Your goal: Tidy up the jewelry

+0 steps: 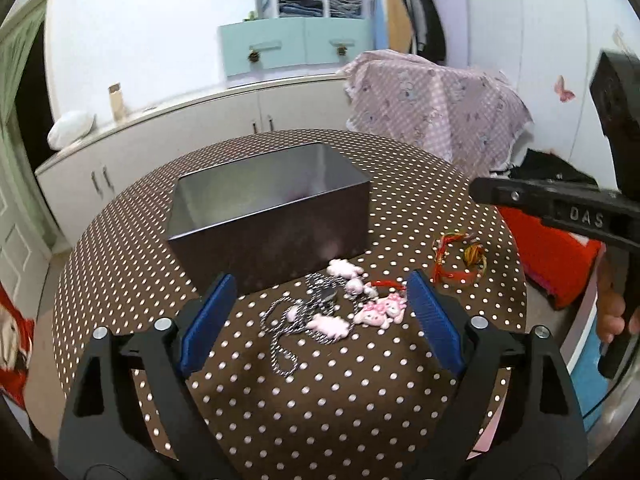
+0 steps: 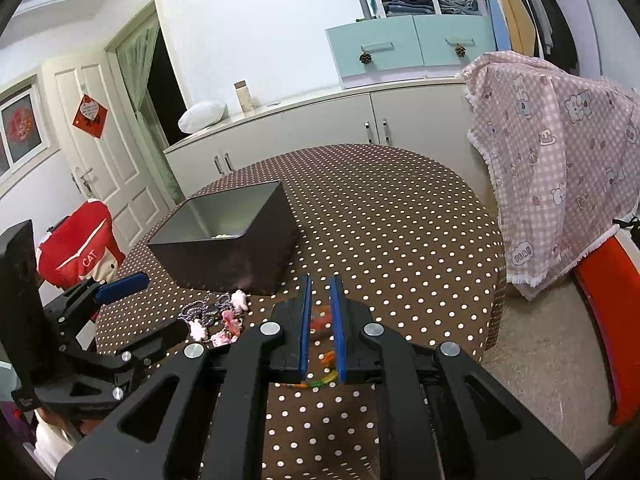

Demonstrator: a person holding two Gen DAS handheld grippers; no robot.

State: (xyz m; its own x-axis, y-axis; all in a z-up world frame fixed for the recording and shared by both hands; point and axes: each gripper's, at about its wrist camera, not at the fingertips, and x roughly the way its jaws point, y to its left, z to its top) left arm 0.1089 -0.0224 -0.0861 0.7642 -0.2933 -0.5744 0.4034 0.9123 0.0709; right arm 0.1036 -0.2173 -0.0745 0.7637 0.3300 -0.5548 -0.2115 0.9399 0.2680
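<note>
The round desk (image 1: 320, 420), covered in a brown cloth with white dots, carries a dark rectangular box (image 1: 272, 216), open at the top, with something small and pale on its floor in the right wrist view. The box's long axis runs roughly across the left wrist view, one corner turned toward the camera.

Just in front of the box's near wall lies a tangle of jewelry (image 1: 332, 312): pink animal-shaped charms on a black-and-white twisted cord. The cord loops trail toward the left gripper, so the tangle's long axis runs from the box toward the desk's near side. To its right, apart from it, lies a bundle of red, yellow and green threads (image 1: 460, 260).

The left gripper (image 1: 320, 320) is spread wide, its blue pads on either side of the pink charms and not pressing on them. The right gripper (image 2: 320, 320) has its jaws nearly pressed together, only a narrow gap between the pads; coloured threads show through the gap beneath them, and I cannot tell whether they are pinched.

The box bars the way straight ahead of the jewelry. The desk's right half and far side are open cloth. A pink checked cloth (image 2: 560, 152) hangs beyond the desk's right edge, and white cabinets (image 2: 360, 128) stand behind.
</note>
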